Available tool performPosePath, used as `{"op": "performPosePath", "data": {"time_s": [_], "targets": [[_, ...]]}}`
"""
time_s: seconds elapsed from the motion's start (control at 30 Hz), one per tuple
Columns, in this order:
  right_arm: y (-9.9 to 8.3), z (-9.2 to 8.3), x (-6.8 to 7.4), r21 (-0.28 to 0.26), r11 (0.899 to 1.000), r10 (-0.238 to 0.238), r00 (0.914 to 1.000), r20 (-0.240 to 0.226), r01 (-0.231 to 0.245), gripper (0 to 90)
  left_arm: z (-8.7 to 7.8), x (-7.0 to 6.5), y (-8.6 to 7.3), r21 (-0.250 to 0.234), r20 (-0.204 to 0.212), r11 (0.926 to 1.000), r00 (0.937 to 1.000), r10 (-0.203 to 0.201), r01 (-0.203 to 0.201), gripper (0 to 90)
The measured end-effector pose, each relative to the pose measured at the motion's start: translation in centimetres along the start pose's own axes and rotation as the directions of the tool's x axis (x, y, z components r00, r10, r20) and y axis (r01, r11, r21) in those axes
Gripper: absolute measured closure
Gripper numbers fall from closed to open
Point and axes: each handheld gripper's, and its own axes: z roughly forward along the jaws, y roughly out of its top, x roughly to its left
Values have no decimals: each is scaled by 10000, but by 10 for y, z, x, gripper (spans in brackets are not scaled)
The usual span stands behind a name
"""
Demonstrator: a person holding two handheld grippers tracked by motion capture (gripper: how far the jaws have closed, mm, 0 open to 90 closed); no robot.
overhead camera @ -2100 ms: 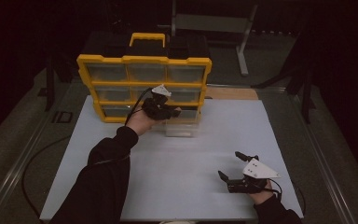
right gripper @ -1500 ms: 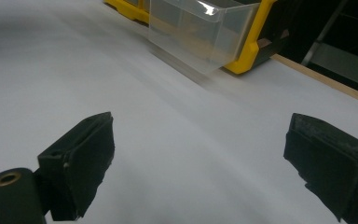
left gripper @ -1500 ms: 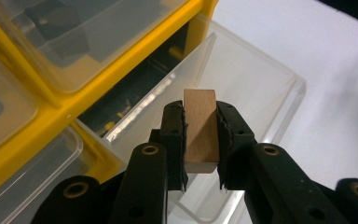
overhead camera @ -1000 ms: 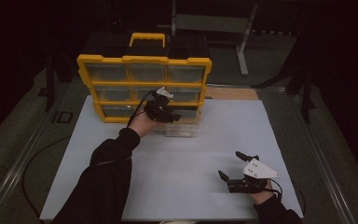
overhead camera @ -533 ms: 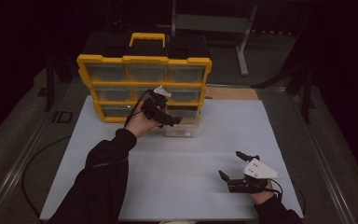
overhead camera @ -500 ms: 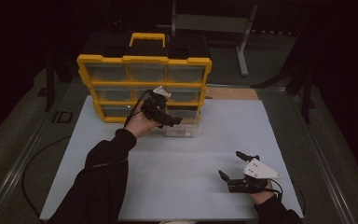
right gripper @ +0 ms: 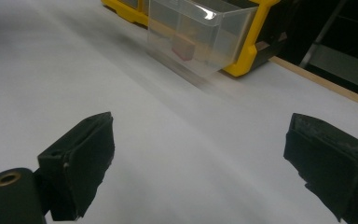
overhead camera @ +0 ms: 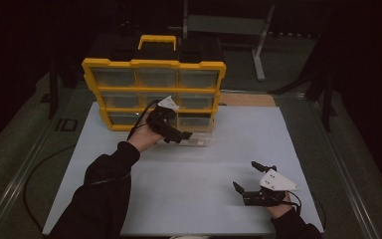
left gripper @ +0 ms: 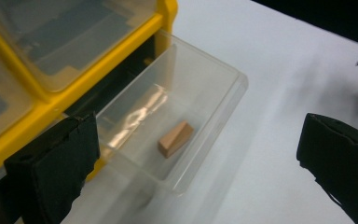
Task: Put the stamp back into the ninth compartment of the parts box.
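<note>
A yellow organiser cabinet (overhead camera: pixel 154 64) with clear drawers stands at the back of the white table. Its bottom right drawer (overhead camera: pixel 202 141) is pulled out onto the table. A small wooden wedge block (left gripper: pixel 175 138) lies loose on the floor of this drawer (left gripper: pixel 235 79). My left gripper (overhead camera: pixel 181 137) hovers just above the drawer's near side, and its jaws have just been opening. In the left gripper view it (left gripper: pixel 198 130) stands wide open with nothing gripped. My right gripper (overhead camera: pixel 248 177) rests low at the front right, open and empty. From there (right gripper: pixel 203 130) the drawer (right gripper: pixel 205 32) and block (right gripper: pixel 182 46) lie far ahead.
The other drawers of the cabinet (left gripper: pixel 165 14) are pushed in. A wooden strip (overhead camera: pixel 246 99) runs along the table's back edge to the right of the cabinet. A metal stand (overhead camera: pixel 258 55) is behind. White table surface (overhead camera: pixel 204 179) stretches between the two grippers.
The left gripper's jaws have spread apart over the drawer, and that hand has drawn back and up a little. The right gripper has stayed put.
</note>
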Motion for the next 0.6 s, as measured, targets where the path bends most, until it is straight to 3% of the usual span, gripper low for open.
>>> {"op": "performPosePath", "data": {"time_s": [0.6], "targets": [[0,0,0,-3,10000,11,10000,-17,-11,86,-23,-8,-26,-305,-47,9990,9994,336,-338,0]]}}
